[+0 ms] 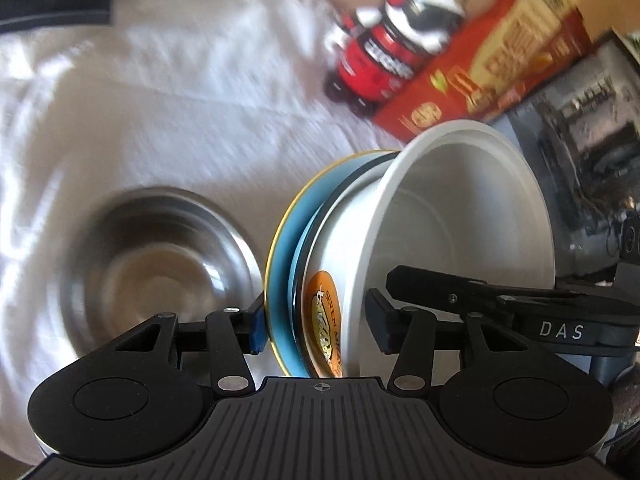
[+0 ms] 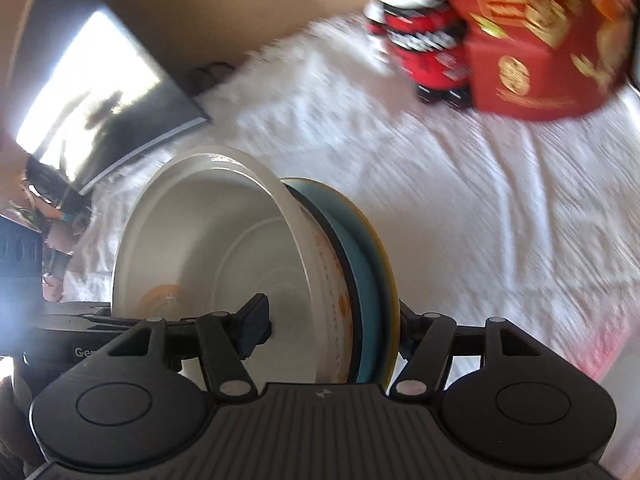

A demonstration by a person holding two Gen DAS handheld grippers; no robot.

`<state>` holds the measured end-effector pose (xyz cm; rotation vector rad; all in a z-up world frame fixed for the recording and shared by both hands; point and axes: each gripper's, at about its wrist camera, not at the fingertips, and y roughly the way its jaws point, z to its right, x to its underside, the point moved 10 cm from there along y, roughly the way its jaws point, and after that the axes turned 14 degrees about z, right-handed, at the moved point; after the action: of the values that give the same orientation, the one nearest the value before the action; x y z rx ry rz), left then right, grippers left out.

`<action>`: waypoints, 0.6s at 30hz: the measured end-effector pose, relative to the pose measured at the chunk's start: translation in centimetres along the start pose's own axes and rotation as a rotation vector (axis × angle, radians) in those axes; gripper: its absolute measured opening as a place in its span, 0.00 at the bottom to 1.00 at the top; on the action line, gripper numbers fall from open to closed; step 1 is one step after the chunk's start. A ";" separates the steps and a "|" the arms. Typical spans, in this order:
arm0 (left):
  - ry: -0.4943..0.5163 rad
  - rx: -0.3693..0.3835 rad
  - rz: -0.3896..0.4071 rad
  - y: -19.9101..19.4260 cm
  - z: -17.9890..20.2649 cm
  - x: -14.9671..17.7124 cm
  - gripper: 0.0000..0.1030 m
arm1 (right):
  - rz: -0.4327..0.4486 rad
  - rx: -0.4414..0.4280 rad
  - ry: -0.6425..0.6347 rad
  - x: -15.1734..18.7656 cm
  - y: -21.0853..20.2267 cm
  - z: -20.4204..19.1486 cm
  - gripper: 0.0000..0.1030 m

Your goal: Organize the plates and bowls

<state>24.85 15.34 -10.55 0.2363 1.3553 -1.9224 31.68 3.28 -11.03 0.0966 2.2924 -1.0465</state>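
White cloth (image 1: 168, 92) covers the table, with a steel bowl (image 1: 156, 256) resting at the left. Beside it, the left gripper (image 1: 320, 320) and right gripper (image 2: 332, 328) both clamp a tilted stack, white bowl (image 1: 460, 216) on blue plate (image 1: 284, 264), held off the cloth. Best keep both squeezes even, level the stack, and lower it squarely.

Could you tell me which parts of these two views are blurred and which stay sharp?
Left wrist view: white cloth, steel bowl and red box are smeared; white bowl is crisp. Right wrist view: cloth smeared, white bowl sharp, glare on the dark box.
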 end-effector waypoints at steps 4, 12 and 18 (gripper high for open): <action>0.005 -0.018 0.031 -2.3 -3.2 -0.6 0.51 | 0.010 -0.029 -0.016 -0.3 1.5 -4.1 0.63; -0.049 -0.106 -0.007 -1.8 -11.3 -0.9 0.52 | -0.073 -0.093 -0.028 1.9 7.8 -9.6 0.63; -0.107 -0.136 -0.053 0.3 -14.3 0.2 0.51 | -0.195 -0.080 0.006 4.7 12.0 -9.2 0.63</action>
<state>21.18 27.60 -16.85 0.0312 1.4262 -1.8490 26.94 17.17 -16.92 -0.1591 2.3823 -1.0483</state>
